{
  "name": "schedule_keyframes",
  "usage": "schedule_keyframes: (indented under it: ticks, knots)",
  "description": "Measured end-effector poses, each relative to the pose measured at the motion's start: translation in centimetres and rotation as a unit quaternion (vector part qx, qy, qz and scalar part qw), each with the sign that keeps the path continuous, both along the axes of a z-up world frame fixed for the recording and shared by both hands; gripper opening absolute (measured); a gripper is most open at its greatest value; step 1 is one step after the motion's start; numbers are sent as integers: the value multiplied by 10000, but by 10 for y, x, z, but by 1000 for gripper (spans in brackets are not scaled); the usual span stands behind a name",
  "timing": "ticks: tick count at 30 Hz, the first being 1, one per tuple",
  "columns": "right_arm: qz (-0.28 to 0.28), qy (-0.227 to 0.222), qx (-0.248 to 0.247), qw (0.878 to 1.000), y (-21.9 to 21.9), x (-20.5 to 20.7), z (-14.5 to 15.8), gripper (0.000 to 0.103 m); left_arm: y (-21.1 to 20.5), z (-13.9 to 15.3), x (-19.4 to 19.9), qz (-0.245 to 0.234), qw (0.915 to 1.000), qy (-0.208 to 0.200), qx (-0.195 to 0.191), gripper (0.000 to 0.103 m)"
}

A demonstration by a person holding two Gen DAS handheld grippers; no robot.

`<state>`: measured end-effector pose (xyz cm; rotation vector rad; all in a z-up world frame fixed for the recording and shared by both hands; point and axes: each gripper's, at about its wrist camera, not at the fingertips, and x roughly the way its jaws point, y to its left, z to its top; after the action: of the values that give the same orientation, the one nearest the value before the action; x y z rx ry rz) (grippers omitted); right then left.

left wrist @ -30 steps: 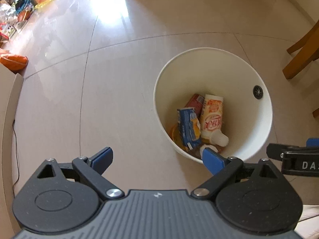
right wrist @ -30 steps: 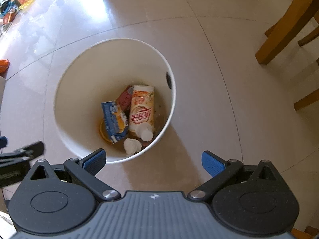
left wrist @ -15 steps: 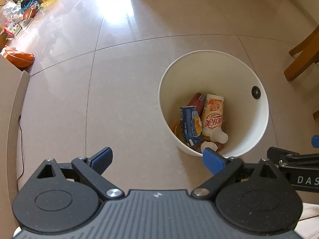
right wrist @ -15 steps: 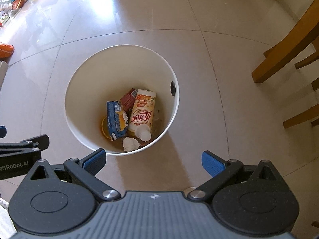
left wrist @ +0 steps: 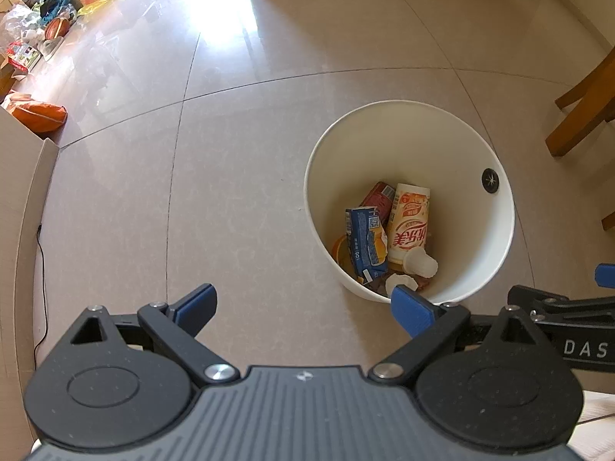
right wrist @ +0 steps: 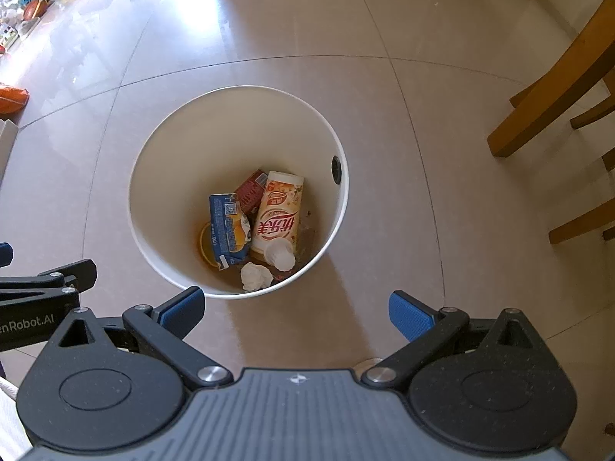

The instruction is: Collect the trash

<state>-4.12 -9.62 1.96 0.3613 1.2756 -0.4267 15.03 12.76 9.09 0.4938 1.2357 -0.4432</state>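
Floor (left wrist: 161, 176) of glossy beige tile fills both views, with sun glare in the upper middle of each frame. Wooden chair legs (right wrist: 557, 92) stand at the right edge of the right wrist view. A white bin (right wrist: 153, 161) sits on the floor, centre frame in the right wrist view and right of centre in the left. Clutter, boxes and an orange bag (left wrist: 38, 111) line the upper left of the left wrist view.

Inside the bin lies the trash: a cream cup (right wrist: 278, 211) with red lettering, on its side; a blue carton (right wrist: 226, 226) touching it on the left; a red packet (right wrist: 251, 190) behind both; a clear small cup (right wrist: 280, 253) and a crumpled white tissue (right wrist: 255, 276) at the near wall.

The left tool (left wrist: 303, 303) is spread wide and empty at the bottom of its frame, its right finger overlapping the bin's near rim. The right tool (right wrist: 296, 311) is likewise spread and empty, just below the bin.
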Motion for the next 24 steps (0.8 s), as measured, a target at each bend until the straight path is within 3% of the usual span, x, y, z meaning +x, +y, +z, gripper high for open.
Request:
schedule_keyframes:
  ticks: [24]
  knots:
    - [13,-31,-54,10000,2,0,4,103,-2,3,0,-2,10000,17,49,97]
